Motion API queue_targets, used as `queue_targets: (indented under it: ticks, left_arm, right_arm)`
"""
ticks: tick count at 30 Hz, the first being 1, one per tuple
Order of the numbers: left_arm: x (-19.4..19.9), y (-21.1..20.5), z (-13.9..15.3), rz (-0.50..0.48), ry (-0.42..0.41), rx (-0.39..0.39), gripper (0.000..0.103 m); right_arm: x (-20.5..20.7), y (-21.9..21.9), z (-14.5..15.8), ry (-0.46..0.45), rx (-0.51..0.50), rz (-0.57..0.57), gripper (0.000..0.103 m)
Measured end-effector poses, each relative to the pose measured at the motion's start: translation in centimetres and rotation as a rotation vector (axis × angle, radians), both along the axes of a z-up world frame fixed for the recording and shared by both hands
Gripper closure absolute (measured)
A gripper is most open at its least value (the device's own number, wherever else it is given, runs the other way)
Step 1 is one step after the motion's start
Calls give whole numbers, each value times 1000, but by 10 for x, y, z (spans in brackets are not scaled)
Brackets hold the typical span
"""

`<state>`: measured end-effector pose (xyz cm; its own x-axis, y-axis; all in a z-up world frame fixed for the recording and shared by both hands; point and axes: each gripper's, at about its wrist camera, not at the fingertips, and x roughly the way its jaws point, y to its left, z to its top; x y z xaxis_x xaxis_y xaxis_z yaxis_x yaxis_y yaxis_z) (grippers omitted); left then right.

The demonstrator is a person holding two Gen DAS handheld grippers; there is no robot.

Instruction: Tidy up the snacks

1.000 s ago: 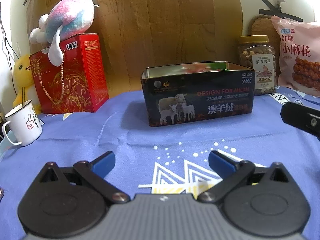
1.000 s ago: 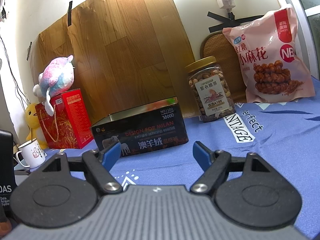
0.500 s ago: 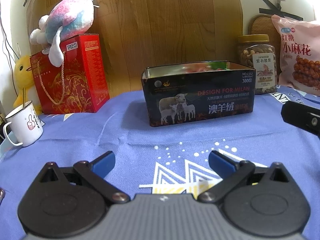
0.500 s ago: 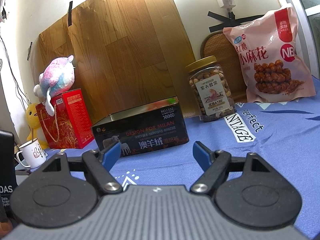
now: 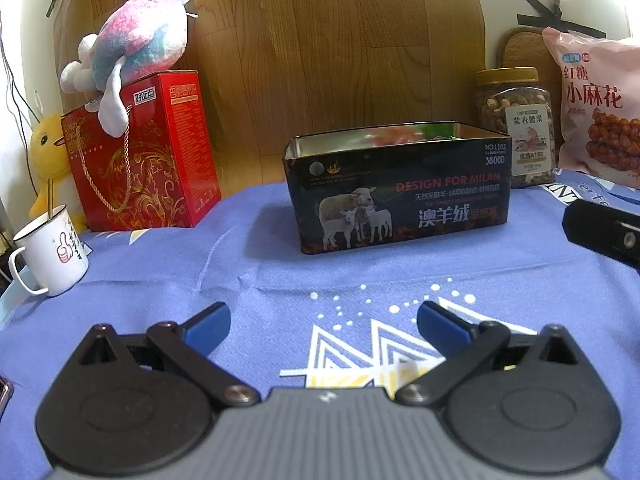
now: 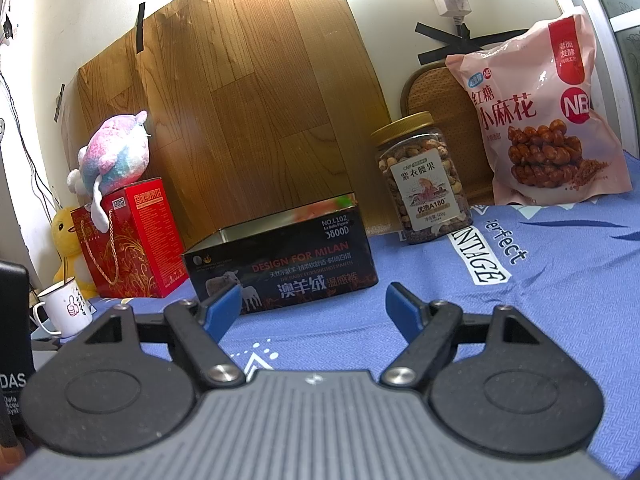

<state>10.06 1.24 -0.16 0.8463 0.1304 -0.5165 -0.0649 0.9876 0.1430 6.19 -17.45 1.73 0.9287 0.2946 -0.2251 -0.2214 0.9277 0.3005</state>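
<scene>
An open black tin box (image 5: 400, 196) with sheep pictures stands on the blue cloth; it also shows in the right wrist view (image 6: 280, 268). Colourful things lie inside it, mostly hidden. A clear nut jar (image 6: 424, 188) with a gold lid and a pink snack bag (image 6: 548, 120) stand at the back right; both also show in the left wrist view, the jar (image 5: 516, 124) and the bag (image 5: 596, 112). My left gripper (image 5: 324, 324) is open and empty, low over the cloth in front of the tin. My right gripper (image 6: 314, 308) is open and empty, to the tin's right front.
A red gift box (image 5: 140, 160) with a plush toy (image 5: 136, 52) on top stands at the back left. A white mug (image 5: 48, 252) and a yellow duck toy (image 5: 48, 160) are at the far left. A wooden board (image 5: 320, 60) leans on the wall behind.
Both views have shifted only very slightly; the grippers stay open and nothing on the table has moved.
</scene>
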Motion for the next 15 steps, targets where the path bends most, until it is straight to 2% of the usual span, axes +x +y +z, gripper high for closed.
queue_targets:
  ticks: [15]
  left_arm:
    - [0, 0, 0, 5, -4, 7, 0]
  right_arm:
    - [0, 0, 0, 0, 0, 0, 22]
